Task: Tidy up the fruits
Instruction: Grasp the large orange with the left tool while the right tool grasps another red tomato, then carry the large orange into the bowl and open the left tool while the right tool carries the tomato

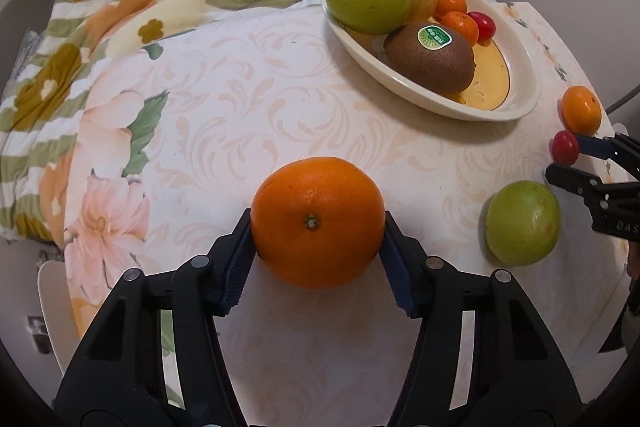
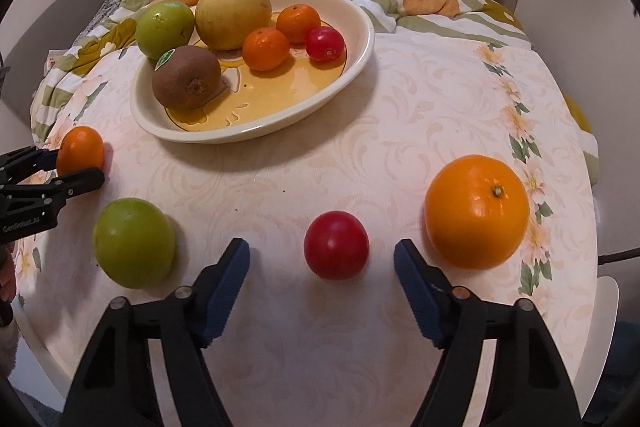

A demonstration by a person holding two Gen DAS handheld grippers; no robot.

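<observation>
My left gripper is shut on a large orange that rests on the table; both pads touch its sides. In the right wrist view the left gripper appears around an orange fruit at the left edge. My right gripper is open around a red tomato, apart from it. A cream dish holds a green apple, a yellow pear, a kiwi, two mandarins and a small tomato.
A loose green apple lies left of my right gripper. Another large orange lies to its right. A small mandarin sits near the table's edge. A flowered quilt lies behind the round table.
</observation>
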